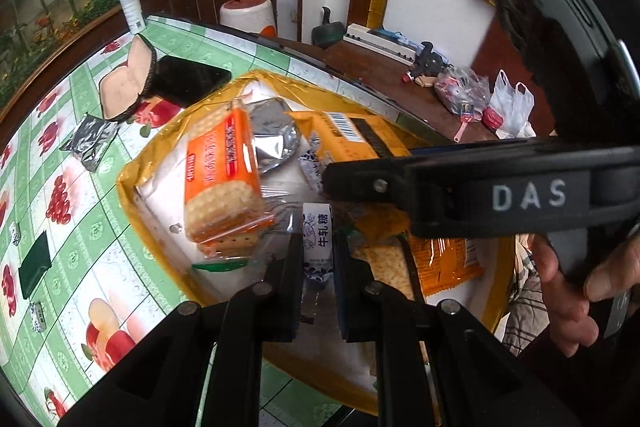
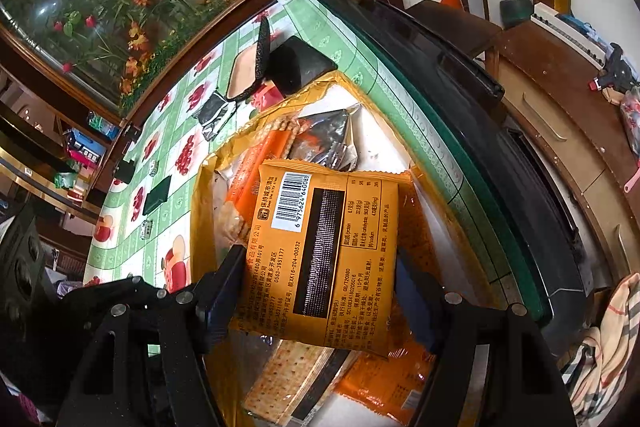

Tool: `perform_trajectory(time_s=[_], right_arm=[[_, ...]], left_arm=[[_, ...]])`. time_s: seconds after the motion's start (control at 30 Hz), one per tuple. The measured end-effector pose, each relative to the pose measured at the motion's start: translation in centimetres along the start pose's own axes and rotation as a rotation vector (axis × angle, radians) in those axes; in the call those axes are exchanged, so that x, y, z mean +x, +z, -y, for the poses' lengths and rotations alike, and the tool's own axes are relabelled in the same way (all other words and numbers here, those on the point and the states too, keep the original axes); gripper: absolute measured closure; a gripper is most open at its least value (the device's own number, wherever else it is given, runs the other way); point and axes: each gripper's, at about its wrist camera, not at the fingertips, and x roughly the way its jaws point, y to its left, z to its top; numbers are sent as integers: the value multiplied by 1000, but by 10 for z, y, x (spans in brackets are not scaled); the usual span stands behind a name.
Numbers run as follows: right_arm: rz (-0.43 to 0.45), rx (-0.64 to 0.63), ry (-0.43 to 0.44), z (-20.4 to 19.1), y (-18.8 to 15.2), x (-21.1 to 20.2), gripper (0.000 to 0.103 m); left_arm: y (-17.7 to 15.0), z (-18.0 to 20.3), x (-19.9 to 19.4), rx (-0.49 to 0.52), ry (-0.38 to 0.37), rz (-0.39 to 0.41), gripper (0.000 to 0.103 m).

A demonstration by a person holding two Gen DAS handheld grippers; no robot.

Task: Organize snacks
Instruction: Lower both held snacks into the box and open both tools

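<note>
**A:** Green fruit-print cloth covers the desk (image 1: pixel 92 195), with a flowered glass panel behind it. What lies at the left?

**B:** Loose bits on the cloth: a dark green packet (image 1: pixel 35 269), a silver sachet (image 1: pixel 90 143), an open case (image 1: pixel 124 83) beside a black phone (image 1: pixel 188 83). Right of those sits the yellow-rimmed tray (image 1: pixel 132 183), already holding a cracker pack (image 1: pixel 224 183) and a foil bag (image 1: pixel 272 143).

**A:** And the left gripper (image 1: pixel 317 251)?

**B:** Its fingers are pressed together on a small milk candy (image 1: pixel 318 239), blue-and-white wrapper, long axis running straight out along the fingers. It hangs over the tray's near-middle, just right of the cracker pack.

**A:** The right one?

**B:** The right gripper (image 2: pixel 320 291) has its fingers spread wide but clamped on an orange biscuit pack (image 2: pixel 324 251), barcode side up, gripped across its short width so its length points away from the fingers. In the left wrist view that arm crosses above the tray from the right, the pack over the tray's far-right part.

**A:** So what decides the next move?

**B:** My guess: both snacks are over the tray, so each only needs lowering. The candy looks nearer a bare white patch; the pack hangs over other orange packs (image 2: pixel 384 383), so it would land stacked.
</note>
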Motion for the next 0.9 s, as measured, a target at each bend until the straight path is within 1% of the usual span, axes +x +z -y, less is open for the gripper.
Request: perform_trajectory(time_s=[0.23, 0.9], right_arm=[[-26, 14, 11, 7, 4, 10, 27], [-38, 28, 6, 16, 16, 22, 28]], left_arm=[[0, 1, 12, -10, -8, -29, 90], [10, 6, 20, 30, 11, -12, 90]])
